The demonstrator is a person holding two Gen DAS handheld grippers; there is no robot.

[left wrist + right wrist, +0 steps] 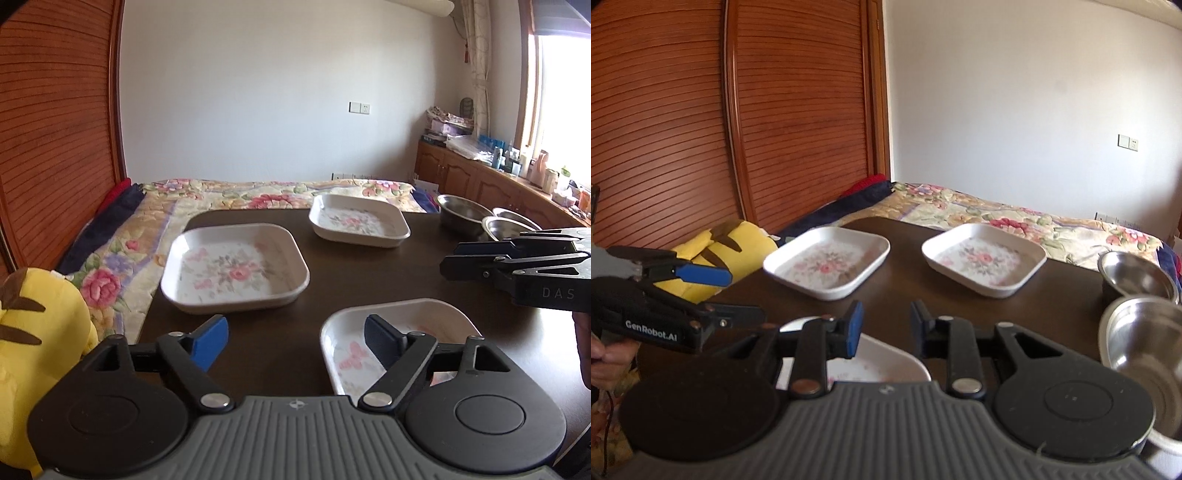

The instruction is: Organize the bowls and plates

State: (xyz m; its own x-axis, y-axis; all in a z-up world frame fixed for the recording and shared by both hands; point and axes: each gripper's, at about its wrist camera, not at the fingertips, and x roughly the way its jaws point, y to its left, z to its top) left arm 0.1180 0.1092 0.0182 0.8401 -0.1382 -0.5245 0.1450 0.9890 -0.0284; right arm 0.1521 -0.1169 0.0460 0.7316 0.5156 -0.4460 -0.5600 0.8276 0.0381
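Three white square plates with flower prints lie on the dark table [280, 354]. One plate [236, 269] is at the left, one [358, 221] at the far middle. The near plate [402, 325] lies partly under my left gripper's right finger. My left gripper [295, 343] is wide open above the table with nothing in it. Two steel bowls [1134, 277] [1145, 332] stand at the right. My right gripper [886, 330] hovers open over the near plate [886, 358], its jaws closer together and holding nothing. The left plate [827, 262] and far plate [984, 258] lie ahead of it.
A yellow plush toy [37, 350] sits off the table's left edge on a floral bedspread [155, 229]. A slatted wooden wardrobe [738, 110] stands at the left, and low cabinets with clutter [498, 173] run along the window at the right. A hand [605, 354] holds the left gripper [744, 295].
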